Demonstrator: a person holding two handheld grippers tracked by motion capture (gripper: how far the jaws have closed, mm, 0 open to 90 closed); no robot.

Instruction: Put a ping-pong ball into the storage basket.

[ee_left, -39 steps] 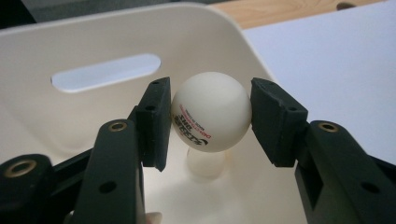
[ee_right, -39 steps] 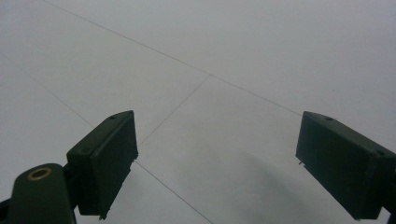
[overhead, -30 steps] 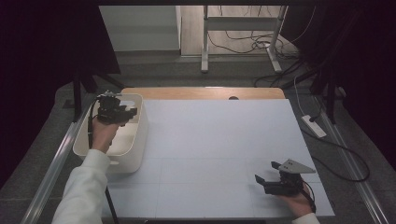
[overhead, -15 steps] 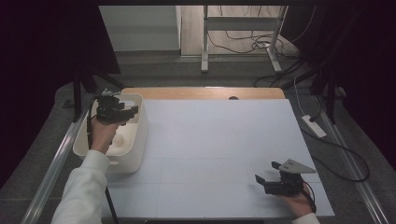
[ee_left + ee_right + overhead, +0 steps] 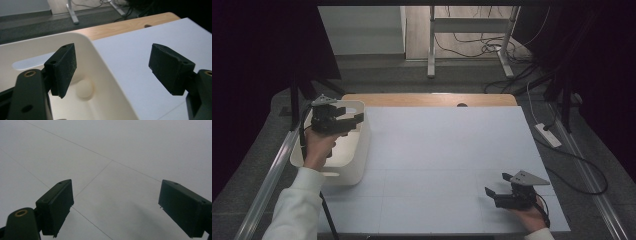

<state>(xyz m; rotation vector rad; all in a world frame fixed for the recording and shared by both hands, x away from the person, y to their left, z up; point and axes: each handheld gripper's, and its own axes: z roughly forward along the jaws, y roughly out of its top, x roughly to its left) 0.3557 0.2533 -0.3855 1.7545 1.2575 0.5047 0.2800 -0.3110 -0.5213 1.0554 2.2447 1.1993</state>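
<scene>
At the lower right of the high view my right gripper [image 5: 498, 191] rests released and empty on the white tabletop [image 5: 447, 165]. At the left my left gripper [image 5: 354, 116], higher than a second ago, hovers over the white bin [image 5: 357, 165], its jaws having just been opening with nothing between them; the small white ball [image 5: 84, 88] lies on the bin's floor. I judge the risk is clipping the bin's near wall on withdrawal, which could shift or tip it.

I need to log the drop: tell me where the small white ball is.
The white ball lies on the floor of the white bin at the table's left edge, below the left gripper.
</scene>
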